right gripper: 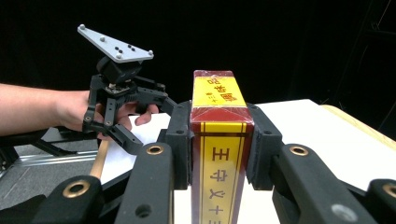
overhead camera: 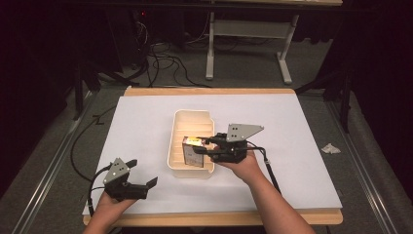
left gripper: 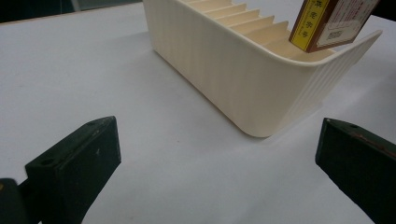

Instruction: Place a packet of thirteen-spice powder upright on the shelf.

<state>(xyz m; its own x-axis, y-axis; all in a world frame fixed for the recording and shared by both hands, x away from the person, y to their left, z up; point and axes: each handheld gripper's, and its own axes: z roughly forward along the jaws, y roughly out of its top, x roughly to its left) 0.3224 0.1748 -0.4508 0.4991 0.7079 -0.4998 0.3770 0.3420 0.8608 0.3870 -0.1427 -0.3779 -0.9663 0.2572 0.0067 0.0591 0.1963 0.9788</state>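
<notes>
A cream slotted rack (overhead camera: 178,117) stands in the middle of the white sheet. At its near end a red-brown and yellow box (overhead camera: 191,152) stands upright, and my right gripper (overhead camera: 203,146) is shut on it from the right. In the right gripper view both pads press the box (right gripper: 219,163) on its narrow sides. My left gripper (overhead camera: 142,171) rests near the front left of the table, open and holding nothing. In the left gripper view its jaws spread wide around bare sheet, facing the rack's curved wall (left gripper: 224,70) with the box (left gripper: 327,23) leaning above it.
The white sheet (overhead camera: 292,146) covers a wooden table. A crumpled scrap of paper (overhead camera: 330,148) lies on the grey surface to the right. Cables and a desk frame (overhead camera: 210,44) are on the floor behind. The left gripper (right gripper: 123,100) is also seen beyond the box.
</notes>
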